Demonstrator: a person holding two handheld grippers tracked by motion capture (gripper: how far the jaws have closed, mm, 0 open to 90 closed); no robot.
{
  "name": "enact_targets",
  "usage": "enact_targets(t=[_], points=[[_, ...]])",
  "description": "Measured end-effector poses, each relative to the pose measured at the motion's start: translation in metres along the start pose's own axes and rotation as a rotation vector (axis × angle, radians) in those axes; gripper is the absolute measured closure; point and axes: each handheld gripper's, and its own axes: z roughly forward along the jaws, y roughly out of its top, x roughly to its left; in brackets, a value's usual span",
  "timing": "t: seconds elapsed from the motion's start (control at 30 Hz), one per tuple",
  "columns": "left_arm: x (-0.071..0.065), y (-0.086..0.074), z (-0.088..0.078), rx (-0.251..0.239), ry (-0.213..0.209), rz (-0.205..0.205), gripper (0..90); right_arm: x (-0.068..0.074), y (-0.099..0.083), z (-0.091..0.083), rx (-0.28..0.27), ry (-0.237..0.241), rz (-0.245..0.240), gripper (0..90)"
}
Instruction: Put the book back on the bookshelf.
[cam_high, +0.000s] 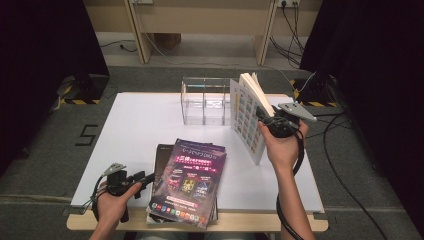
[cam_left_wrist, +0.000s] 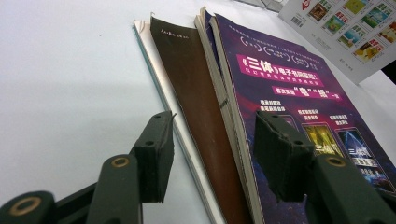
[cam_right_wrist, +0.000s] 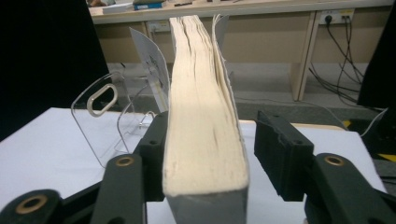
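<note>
Standing on its edge, the book sits between our right hand-held gripper's open jaws; left hand-held gripper open astride the magazine stack's edge.

A flat white rectangular tabletop is carrying a clear acrylic divided rack at its far edge, and a stack of magazines topped by a purple glossy cover is lying at its near edge.

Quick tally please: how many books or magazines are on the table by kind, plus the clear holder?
Purple-cover magazine on top of the stack: 1
Brown-cover book under it: 1
White-cover book standing upright between the right gripper's jaws: 1
Clear acrylic file holder: 1
Total: 4; the thin items lower in the stack can't be counted.
</note>
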Motion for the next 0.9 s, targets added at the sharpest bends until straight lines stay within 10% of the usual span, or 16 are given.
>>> enact_targets(t=[0.9], points=[[0.0029,0.0003,0.0002,-0.001,0.006,-0.009,47.6,0.001,0.0041,0.0085,-0.016,0.0,-0.014,74.5]])
